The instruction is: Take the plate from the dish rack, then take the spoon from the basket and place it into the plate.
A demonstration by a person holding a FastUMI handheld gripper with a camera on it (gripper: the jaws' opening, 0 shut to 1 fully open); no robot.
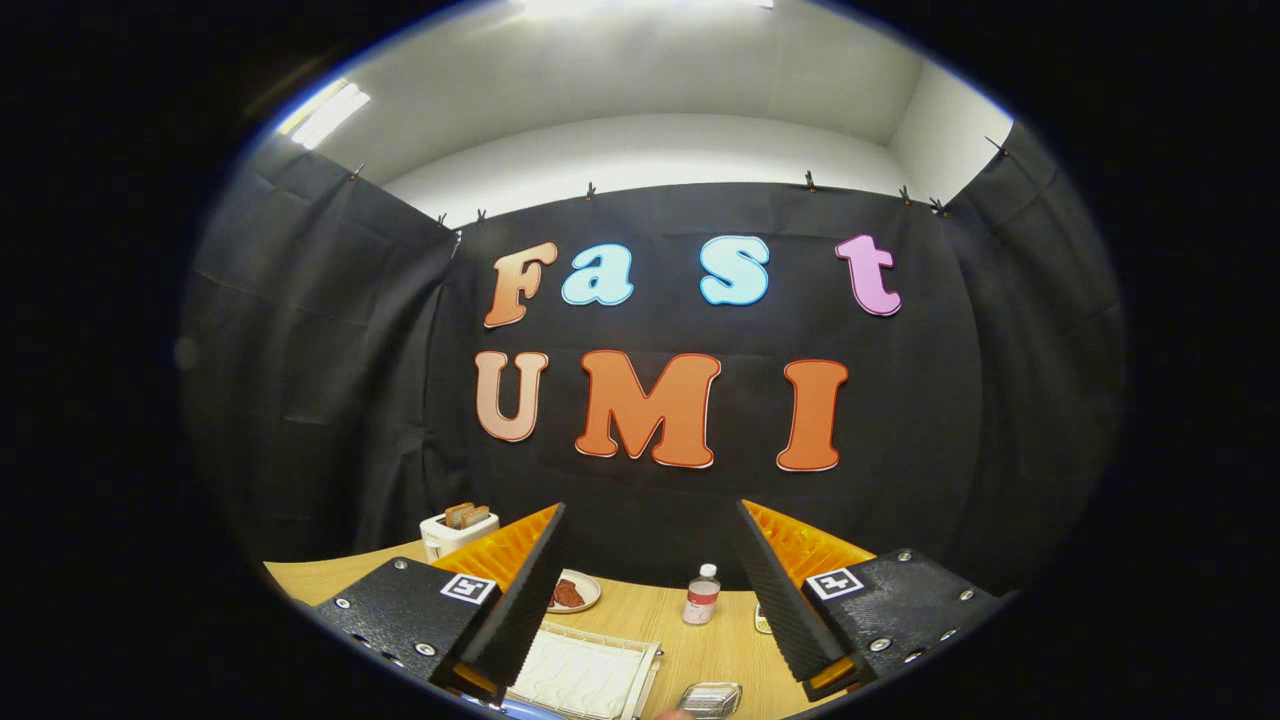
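Observation:
My gripper [650, 508] is held above the wooden table [650, 615] and is open, with nothing between its orange-and-black fingers [520, 575]. Below the gap, close to me, lies a white wire dish rack [590, 670]. A pale blue edge [530, 708] shows at the rack's near side; I cannot tell if it is the plate. To the right of the rack sits a small silvery mesh container [710, 698], possibly the basket. Its contents are too small to make out.
A white toaster [457, 530] with toast stands at the back left of the table, beyond the left finger. A small plate with something red [572, 592] and a small bottle with a white cap [702, 595] sit beyond the rack.

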